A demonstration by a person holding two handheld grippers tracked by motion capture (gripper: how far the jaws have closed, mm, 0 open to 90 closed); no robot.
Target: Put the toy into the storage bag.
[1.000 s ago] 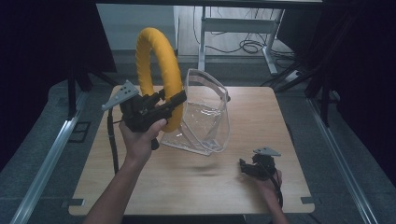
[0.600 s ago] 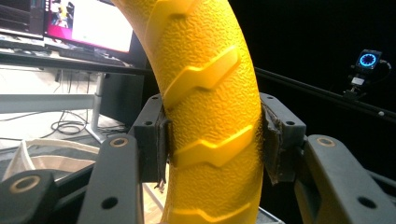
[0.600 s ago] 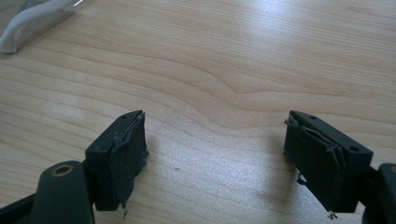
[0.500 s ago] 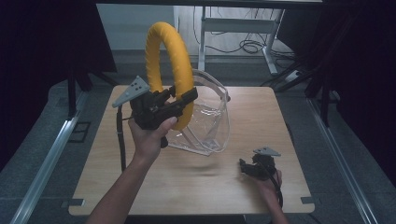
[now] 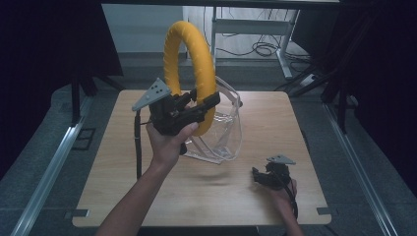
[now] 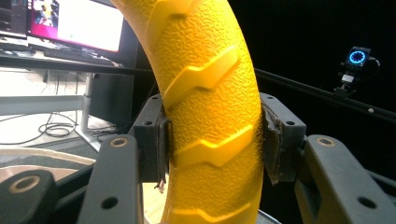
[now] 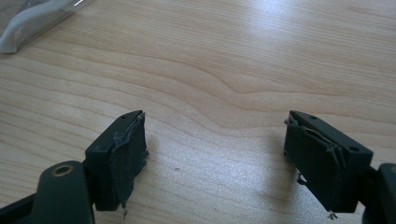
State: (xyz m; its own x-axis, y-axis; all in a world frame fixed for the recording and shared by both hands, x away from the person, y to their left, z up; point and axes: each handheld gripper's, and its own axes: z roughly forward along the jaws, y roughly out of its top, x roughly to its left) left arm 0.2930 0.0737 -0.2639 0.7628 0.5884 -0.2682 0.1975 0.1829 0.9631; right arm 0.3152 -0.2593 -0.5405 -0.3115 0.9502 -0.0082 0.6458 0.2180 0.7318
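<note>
A thick yellow ring [image 5: 189, 64] with a ridged, tyre-like surface stands upright in the air above the table. My left gripper [image 5: 204, 104] is shut on its lower right part. In the left gripper view both pads [image 6: 161, 144] press against the sides of the ring [image 6: 210, 93]. Just behind and below the ring, a clear plastic bag [image 5: 227, 130] with a white rim stands open on the wooden table [image 5: 280, 123]. My right gripper [image 5: 259, 177] rests low at the table's front right. Its jaws are wide apart over bare wood [image 7: 224, 56], so the right gripper [image 7: 215, 154] is open and holds nothing.
The bag's white edge [image 7: 28, 23] shows at the top left of the right gripper view. Beyond the table's far edge are a desk frame and floor cables [image 5: 260, 49]. Metal rails [image 5: 54, 162] run along both sides. A monitor [image 6: 70, 23] glows behind the ring.
My left gripper has lifted the yellow ring higher and carried it to the right, in front of the clear bag. The right gripper has stayed put.
</note>
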